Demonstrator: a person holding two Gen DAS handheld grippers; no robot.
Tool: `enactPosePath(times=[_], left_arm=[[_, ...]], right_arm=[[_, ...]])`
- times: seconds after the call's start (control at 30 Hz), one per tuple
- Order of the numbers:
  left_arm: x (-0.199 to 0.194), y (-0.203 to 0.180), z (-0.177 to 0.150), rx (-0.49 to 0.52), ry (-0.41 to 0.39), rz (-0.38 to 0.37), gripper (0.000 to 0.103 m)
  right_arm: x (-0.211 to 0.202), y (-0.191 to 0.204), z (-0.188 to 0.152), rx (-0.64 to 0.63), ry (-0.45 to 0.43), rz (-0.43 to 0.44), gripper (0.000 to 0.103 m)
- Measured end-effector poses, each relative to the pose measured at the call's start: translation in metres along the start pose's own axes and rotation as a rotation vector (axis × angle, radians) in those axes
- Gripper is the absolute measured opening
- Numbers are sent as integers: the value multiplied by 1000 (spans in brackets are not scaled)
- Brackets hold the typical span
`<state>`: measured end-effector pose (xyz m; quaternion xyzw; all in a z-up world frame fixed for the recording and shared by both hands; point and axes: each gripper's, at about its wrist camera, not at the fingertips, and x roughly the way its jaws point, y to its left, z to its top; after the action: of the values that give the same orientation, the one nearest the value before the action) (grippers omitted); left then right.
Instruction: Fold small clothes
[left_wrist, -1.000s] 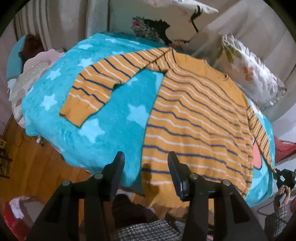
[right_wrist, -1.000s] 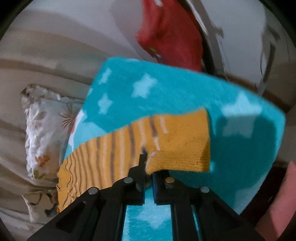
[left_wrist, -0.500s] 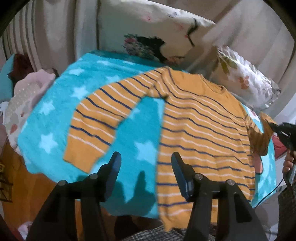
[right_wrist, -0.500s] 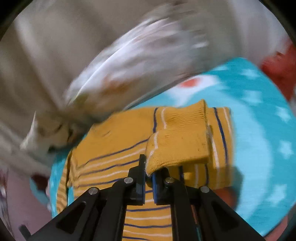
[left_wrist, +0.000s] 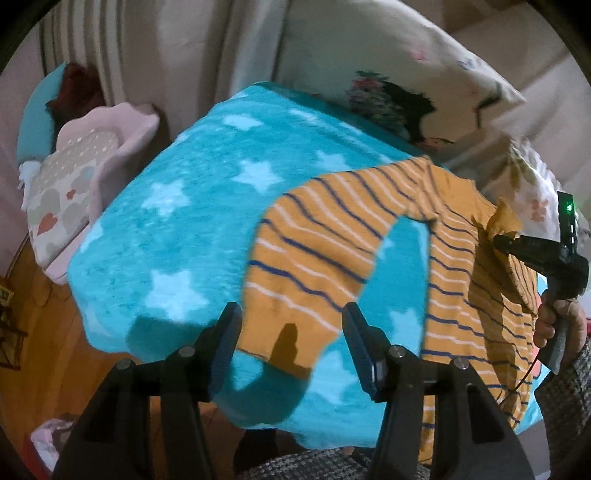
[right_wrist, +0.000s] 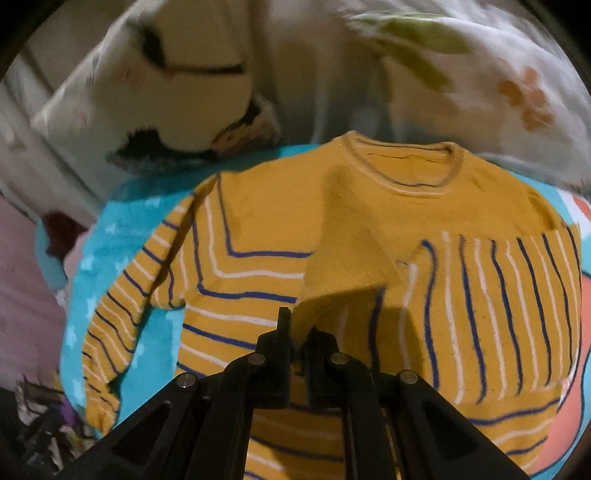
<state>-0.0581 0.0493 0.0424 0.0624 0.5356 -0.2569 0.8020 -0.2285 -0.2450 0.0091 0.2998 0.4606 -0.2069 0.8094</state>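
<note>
Since the earlier frame, the right gripper (right_wrist: 297, 330) has carried the cuff of the right sleeve (right_wrist: 343, 273) from the blanket's right edge across to the middle of the sweater (right_wrist: 258, 229). The left gripper (left_wrist: 291, 347) has also moved, from the sweater's hem to above the left sleeve (left_wrist: 314, 258).

At the left side of the blanket (left_wrist: 177, 221), a pink cushion (left_wrist: 74, 177) lies against its left edge. The left gripper hangs over the blanket's near edge with its jaws apart and nothing between them; the cuff of the left sleeve lies flat just below them. The yellow striped sweater is spread on the right half of the blanket, its collar toward the far edge, near two printed pillows (right_wrist: 155, 92). The right gripper is clenched on the cuff, and the right sleeve lies folded over the chest. A hand (left_wrist: 561, 325) holds this gripper at the right edge.
</note>
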Motion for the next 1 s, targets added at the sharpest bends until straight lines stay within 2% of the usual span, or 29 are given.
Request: enactPosePath(times=[0.13,0.23,0.27,0.4,0.5,0.63,0.7,0.83,1.0], left_arm=[[7,18,6,-30,16,1,55],[12,27,9,-43,27,-3,55],[14,29,10,-47,31,-3,55],[21,36,14,-57,45,0,55],[27,41,16,-79,51,4,55],[32,46,15,-89,67,6,55],[35,42,14,-65,76,5,58],[46,22,5,53,102,2,61],[55,0,-8,175,126,-68,64]], right_arm=[[28,40,4,-134,26,-86,12],[42,56,1,-189,44,-107,15],[45,61,-1,-197,50,-108,20],[57,79,-9,-229,69,-100,35],[58,86,-14,-238,76,-82,36],[51,98,-14,-221,73,-14,36],[44,107,-16,-224,62,12,36],[40,122,-25,-216,71,56,37],[38,129,-40,-214,101,68,37]])
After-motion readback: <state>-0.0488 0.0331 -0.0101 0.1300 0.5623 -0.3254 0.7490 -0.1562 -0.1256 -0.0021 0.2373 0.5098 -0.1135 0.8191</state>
